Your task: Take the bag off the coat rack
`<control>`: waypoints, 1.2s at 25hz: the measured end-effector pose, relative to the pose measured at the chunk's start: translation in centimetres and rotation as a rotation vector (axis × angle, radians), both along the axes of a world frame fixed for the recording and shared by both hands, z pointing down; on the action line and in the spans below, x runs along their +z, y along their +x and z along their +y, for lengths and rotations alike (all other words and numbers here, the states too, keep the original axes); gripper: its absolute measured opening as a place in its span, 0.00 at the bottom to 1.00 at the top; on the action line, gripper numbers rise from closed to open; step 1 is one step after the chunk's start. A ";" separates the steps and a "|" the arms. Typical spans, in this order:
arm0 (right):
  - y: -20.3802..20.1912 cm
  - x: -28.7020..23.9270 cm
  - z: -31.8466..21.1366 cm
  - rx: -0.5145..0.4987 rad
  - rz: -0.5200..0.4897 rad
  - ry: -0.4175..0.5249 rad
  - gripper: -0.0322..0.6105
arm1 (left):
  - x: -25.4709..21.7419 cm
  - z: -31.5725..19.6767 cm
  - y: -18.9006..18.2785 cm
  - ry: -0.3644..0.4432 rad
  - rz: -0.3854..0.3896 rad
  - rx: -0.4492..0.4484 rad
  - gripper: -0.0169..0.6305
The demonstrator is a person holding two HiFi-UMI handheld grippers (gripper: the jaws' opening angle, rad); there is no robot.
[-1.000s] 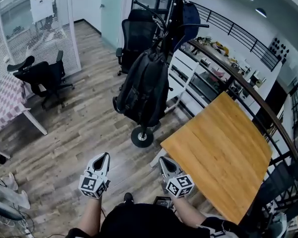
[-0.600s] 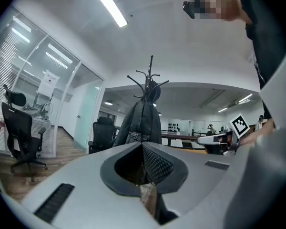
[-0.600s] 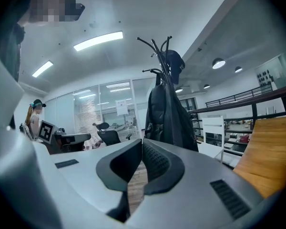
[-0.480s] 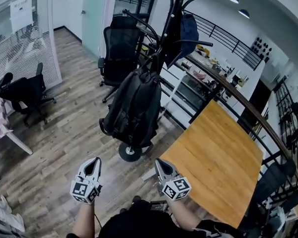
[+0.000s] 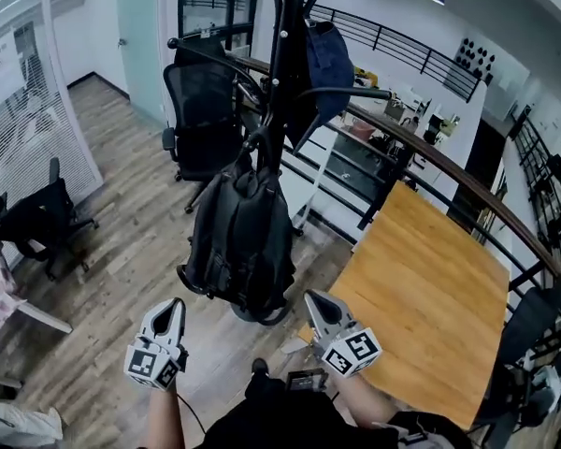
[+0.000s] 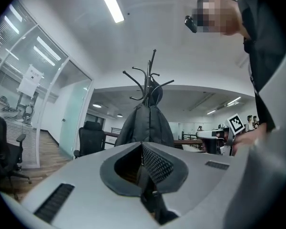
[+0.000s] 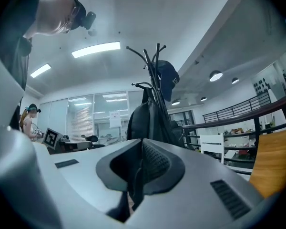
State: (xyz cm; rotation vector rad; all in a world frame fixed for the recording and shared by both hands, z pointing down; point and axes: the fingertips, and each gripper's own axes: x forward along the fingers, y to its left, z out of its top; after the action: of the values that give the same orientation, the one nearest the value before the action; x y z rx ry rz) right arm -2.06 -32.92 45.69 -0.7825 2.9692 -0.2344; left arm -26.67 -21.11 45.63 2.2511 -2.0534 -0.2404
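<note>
facing the bag [image 5: 241, 241], hung on the coat rack [image 5: 282, 54] just ahead, the left tool [image 5: 174, 306] and right tool [image 5: 317, 300] are both clenched, empty (nothing between the jaws). part one tool's jaws first, then grip the bag's top and lift it clear of the rack.

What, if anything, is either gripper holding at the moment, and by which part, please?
Nothing is held. The left gripper and the right gripper are shut and empty; the black backpack hangs on the coat rack, untouched.
</note>
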 end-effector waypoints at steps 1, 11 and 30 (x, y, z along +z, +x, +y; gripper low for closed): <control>-0.5 -0.8 -1.1 -0.003 -0.007 0.016 0.10 | -0.1 -1.1 -0.7 -0.001 -0.012 0.013 0.05; -4.9 -2.9 -7.5 -0.031 -0.039 0.070 0.35 | -2.2 -11.1 -4.4 -0.053 -0.079 0.125 0.26; -7.6 -0.5 -4.8 0.268 0.088 -0.035 0.39 | 1.6 -19.3 -2.3 -0.133 -0.113 0.584 0.36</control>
State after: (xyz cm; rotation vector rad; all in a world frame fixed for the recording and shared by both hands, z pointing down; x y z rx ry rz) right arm -9.69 -37.76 45.22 -1.2114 2.9012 -0.2418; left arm -28.92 -40.41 47.20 2.6909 -1.3092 0.0672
